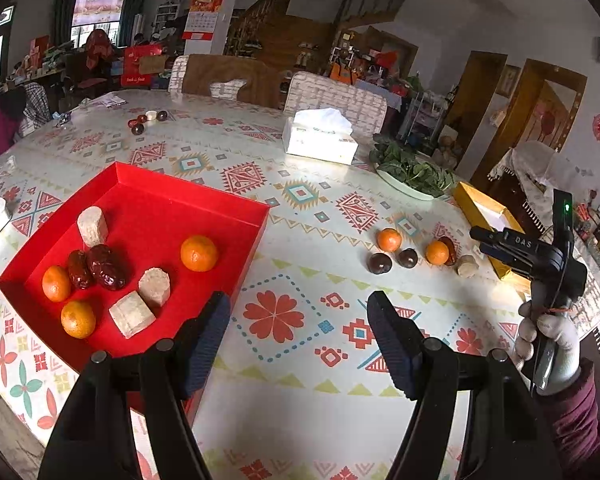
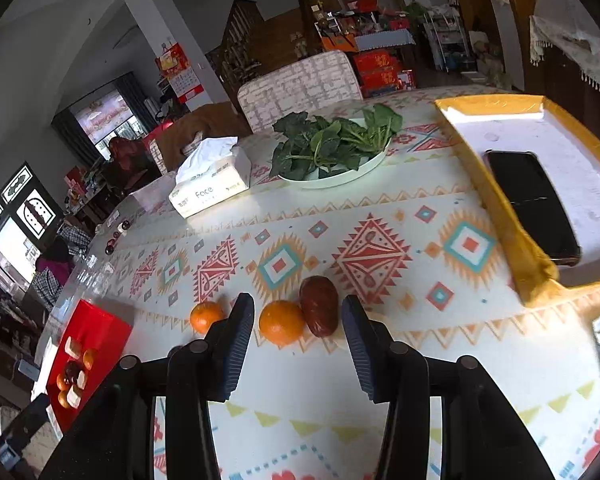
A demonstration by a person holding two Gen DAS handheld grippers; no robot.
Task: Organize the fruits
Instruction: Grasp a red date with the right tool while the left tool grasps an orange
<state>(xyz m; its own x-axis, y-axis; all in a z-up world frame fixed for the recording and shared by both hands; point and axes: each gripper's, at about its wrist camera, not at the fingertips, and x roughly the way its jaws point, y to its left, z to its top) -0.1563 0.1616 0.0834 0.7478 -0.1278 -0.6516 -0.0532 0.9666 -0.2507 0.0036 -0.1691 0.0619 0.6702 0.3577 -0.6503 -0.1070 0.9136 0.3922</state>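
The red tray (image 1: 140, 204) at the left holds three oranges (image 1: 199, 253), two red dates (image 1: 105, 266) and three beige blocks (image 1: 92, 226). My left gripper (image 1: 300, 308) hovers open over the tablecloth beside the tray's right edge, nothing between its fingers. Loose on the table to the right lie two oranges (image 1: 389, 239), two dark round fruits (image 1: 379, 263), a date and a beige block (image 1: 468, 266). My right gripper (image 2: 296, 312) is open, with an orange (image 2: 281, 322) and a red date (image 2: 319, 311) lying between its fingertips, untouched. Another orange (image 2: 206, 316) sits left of it.
A yellow tray (image 2: 512, 216) holding a black phone (image 2: 532, 204) stands at the right. A plate of greens (image 2: 332, 144) and a tissue pack (image 2: 212, 184) sit farther back. A gloved hand (image 1: 548, 344) holds the right gripper (image 1: 478, 240). Chairs line the far table edge.
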